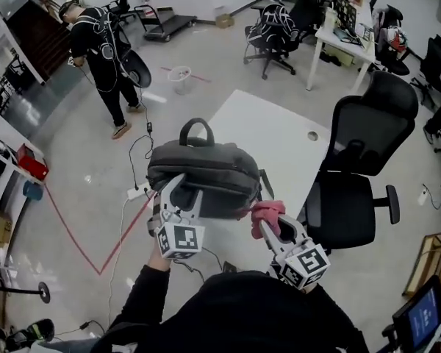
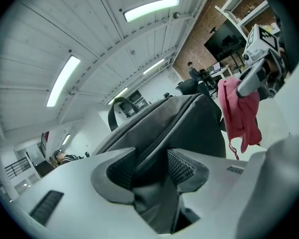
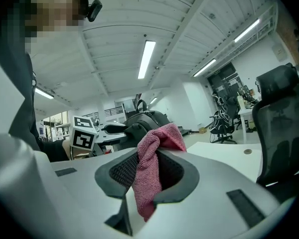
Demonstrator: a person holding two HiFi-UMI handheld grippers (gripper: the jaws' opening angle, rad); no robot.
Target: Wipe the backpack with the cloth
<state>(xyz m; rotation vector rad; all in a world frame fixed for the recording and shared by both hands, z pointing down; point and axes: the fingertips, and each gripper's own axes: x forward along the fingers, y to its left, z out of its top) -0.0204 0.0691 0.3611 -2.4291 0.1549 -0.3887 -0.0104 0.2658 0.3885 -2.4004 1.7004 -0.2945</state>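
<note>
A dark grey backpack (image 1: 206,171) lies on its side at the near edge of the white table (image 1: 272,127), handle pointing away from me. My left gripper (image 1: 185,190) is shut on the bag's near left edge. In the left gripper view its pads (image 2: 185,167) pinch a fold of the backpack (image 2: 179,121). My right gripper (image 1: 270,223) is shut on a pink cloth (image 1: 266,213), held just off the bag's near right corner. In the right gripper view the cloth (image 3: 150,158) hangs bunched between the jaws, with the backpack (image 3: 145,119) beyond it.
A black office chair (image 1: 360,171) stands right of the table. On the floor to the left run cables (image 1: 136,153) and a red tape line (image 1: 73,230). A person (image 1: 103,43) stands at the far left, with a white bucket (image 1: 180,78) nearby.
</note>
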